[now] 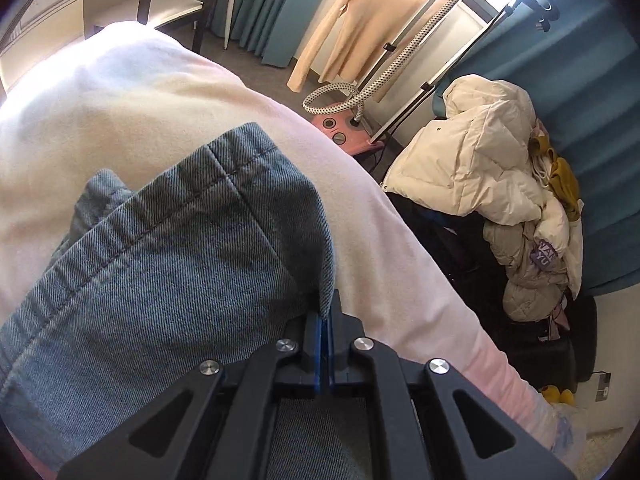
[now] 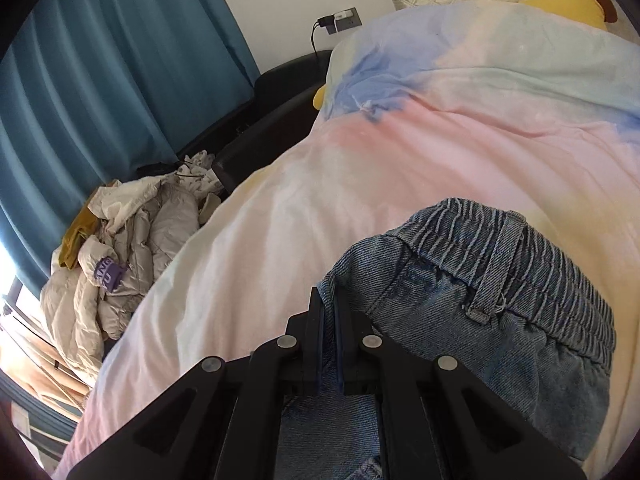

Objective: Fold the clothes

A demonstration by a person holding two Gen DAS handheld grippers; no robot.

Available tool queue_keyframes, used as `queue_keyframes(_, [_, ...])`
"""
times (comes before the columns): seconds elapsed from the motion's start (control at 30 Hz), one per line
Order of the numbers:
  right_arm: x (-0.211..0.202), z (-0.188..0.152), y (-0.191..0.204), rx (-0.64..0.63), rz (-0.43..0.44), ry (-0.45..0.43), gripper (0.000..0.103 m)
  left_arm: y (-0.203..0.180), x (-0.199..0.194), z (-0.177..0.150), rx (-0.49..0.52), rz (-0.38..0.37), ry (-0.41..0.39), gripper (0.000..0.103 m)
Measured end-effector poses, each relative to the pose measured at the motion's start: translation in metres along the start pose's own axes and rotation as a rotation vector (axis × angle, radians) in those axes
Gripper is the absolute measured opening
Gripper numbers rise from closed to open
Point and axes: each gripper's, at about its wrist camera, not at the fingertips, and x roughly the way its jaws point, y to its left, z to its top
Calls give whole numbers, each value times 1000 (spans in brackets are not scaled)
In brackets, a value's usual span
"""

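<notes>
Jeans (image 1: 168, 248), one pair on the bedspread (image 1: 100, 92), pinched by both grippers' closed fingers (image 1: 310, 332).

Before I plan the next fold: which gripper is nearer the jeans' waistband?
Right. The right gripper is clamped on the jeans just beside the waistband. The left gripper is clamped on denim near a stitched hem; no waistband shows there.
</notes>
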Motion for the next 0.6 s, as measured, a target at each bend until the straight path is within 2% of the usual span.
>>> queue_keyframes(0.07, [8, -5, 4, -31, -15, -1, 3, -2, 1, -1, 25, 2, -7, 2])
queue_keyframes(0.13, [10, -8, 6, -49, -27, -2, 5, -3, 1, -1, 51, -8, -13, 6])
queue_keyframes(0.27, [-10, -5, 8, -75, -2, -13, 12, 3, -23, -7, 92, -108, -53, 17])
queue_keyframes(0.3, [-20, -5, 8, -87, 8, -28, 14, 7, -35, -12, 96, -129, -90, 28])
queue_keyframes(0.33, [-30, -5, 8, -99, 18, -43, 18, 12, -48, -17, 98, -148, -133, 43])
queue_keyframes(0.4, [-51, -10, 8, -135, 16, -71, 22, 24, -67, -28, 84, -206, -133, 54])
queue_keyframes(0.6, [-110, -33, -3, -158, 44, -68, 23, 64, -113, -68, 38, -377, -78, 59])
